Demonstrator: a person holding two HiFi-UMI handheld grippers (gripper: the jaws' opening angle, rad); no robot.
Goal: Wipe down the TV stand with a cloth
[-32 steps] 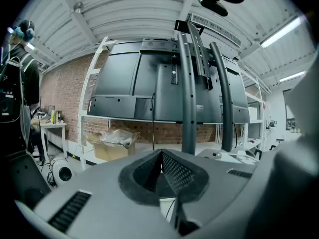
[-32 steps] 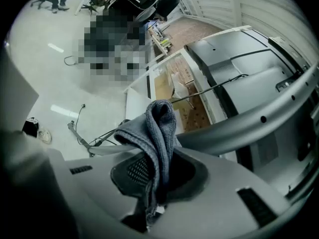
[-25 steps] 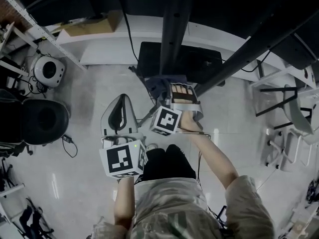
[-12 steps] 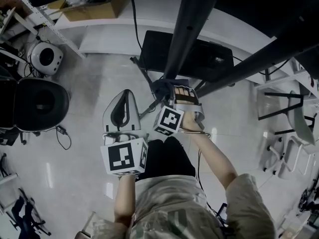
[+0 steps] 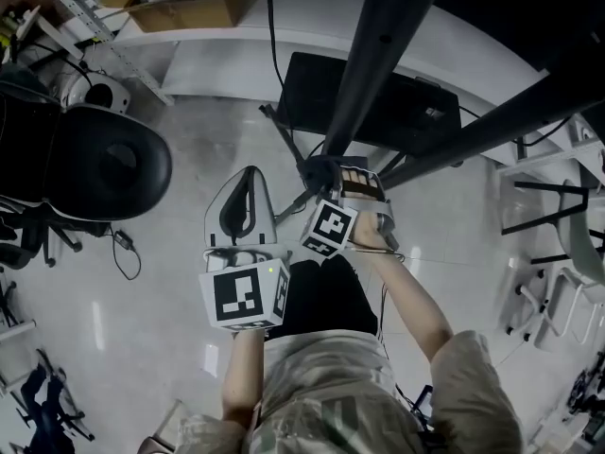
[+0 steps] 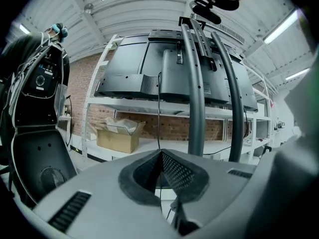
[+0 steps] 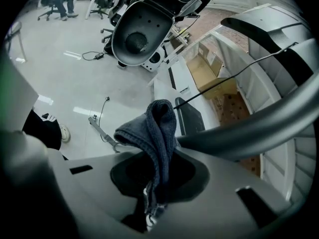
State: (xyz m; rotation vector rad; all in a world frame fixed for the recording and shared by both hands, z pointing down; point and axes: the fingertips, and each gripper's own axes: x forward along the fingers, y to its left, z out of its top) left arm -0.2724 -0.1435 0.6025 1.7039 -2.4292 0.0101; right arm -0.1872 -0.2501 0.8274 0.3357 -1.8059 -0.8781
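The view from the head has slid a little since a second ago: the black chair [image 5: 104,164] at the left side of the floor now shows more fully, and the dark base plate [image 5: 378,112] of the TV stand [image 5: 383,45] lies more toward the right. Against the stand itself, however, the right claw [image 5: 333,174] has hardly moved. It keeps the cloth [image 7: 153,126] pinched between its jaws and pressed low on the stand, where the tubes come down near the base plate. In the right gripper view the cloth rises folded out of the closed jaws and touches the dark tube [image 7: 249,128] beside it. I judge that the wiping is at one low spot only, and most of the tubes and the base plate are not yet done.

The left claw [image 6: 161,154] has its jaws together with nothing between them, and it points up at the stand from the floor side.

By count there are two claws, one cloth, two upright tubes [image 6: 197,83] in the left gripper view, one base plate, one cardboard box [image 6: 118,133] on the low shelf behind, and one black chair.
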